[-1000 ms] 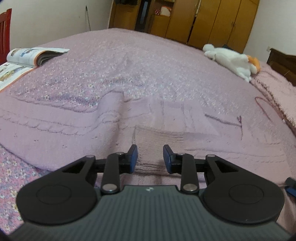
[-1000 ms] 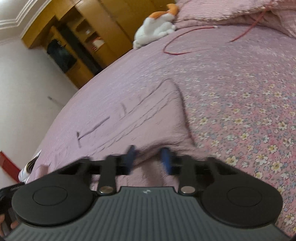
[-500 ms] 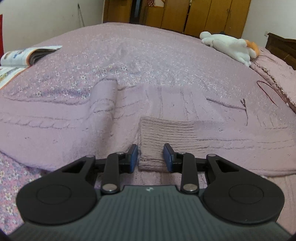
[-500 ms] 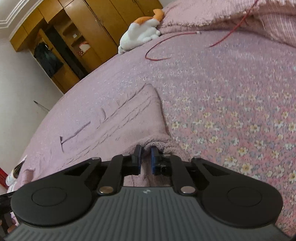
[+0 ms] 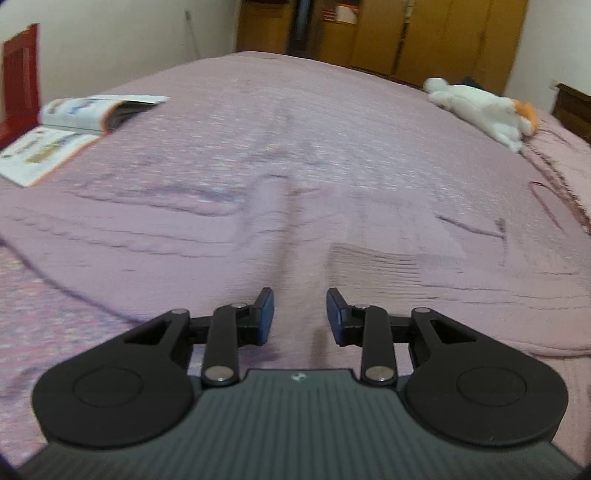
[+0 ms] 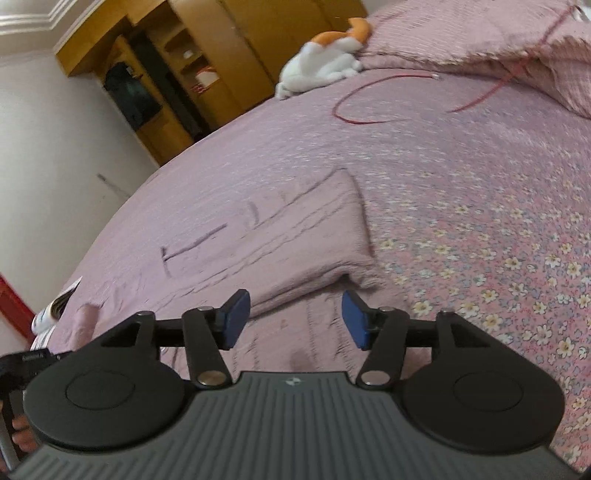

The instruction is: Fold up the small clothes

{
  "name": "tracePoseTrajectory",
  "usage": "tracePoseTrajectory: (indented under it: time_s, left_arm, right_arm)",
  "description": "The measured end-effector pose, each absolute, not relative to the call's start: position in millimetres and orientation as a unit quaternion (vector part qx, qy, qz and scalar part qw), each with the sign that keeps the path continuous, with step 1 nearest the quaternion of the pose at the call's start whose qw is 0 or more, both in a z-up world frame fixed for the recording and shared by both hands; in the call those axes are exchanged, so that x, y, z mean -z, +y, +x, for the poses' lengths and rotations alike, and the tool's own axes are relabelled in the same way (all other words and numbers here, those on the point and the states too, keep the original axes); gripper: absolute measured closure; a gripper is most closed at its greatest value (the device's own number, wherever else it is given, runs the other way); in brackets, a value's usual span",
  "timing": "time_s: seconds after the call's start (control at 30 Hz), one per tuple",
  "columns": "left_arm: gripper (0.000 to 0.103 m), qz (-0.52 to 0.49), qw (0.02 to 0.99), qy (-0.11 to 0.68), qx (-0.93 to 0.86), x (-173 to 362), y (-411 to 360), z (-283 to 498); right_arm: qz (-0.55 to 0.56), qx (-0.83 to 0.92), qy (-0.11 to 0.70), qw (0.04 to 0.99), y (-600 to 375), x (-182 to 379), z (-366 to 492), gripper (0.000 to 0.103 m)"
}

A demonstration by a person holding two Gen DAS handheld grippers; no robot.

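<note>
Mauve knit sweater lies flat beneath both grippers' opening, empty jaws.

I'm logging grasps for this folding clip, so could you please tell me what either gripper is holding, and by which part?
Nothing is held. The right gripper and left gripper are both opening, their fingers clear of the pink knitted garment lying on the bed.

Bedroom in a home. Wide bed under a pink floral bedspread fills both views; wooden wardrobes along the far wall at top; white-and-orange plush toy at upper right; open magazine at left edge; plain white walls.
</note>
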State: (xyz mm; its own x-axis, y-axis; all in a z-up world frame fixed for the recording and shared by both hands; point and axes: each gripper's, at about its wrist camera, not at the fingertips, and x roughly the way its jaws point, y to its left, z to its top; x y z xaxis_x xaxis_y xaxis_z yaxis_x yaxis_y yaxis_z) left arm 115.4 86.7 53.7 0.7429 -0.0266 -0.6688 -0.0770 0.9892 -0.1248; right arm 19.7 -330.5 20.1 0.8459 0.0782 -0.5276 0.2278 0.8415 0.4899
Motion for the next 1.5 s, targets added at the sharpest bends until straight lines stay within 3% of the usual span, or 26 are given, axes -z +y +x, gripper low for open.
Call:
tracePoseTrajectory:
  time_s: [0.2, 0.87, 1.5]
  left_arm:
    - [0.046, -0.081, 0.931, 0.35, -0.066, -62, 124, 103]
    - [0.046, -0.277, 0.883, 0.33, -0.185, -35, 264, 90]
    - [0.048, -0.311, 0.891, 0.272, -0.19, -27, 312, 127]
  right_arm:
    - [0.263, 0.014, 0.282, 0.923, -308, -25, 12, 0.035]
    - [0.233, 0.03, 0.319, 0.918, -281, -9, 9, 0.031]
    - [0.209, 0.037, 0.33, 0.92, -269, -5, 20, 0.017]
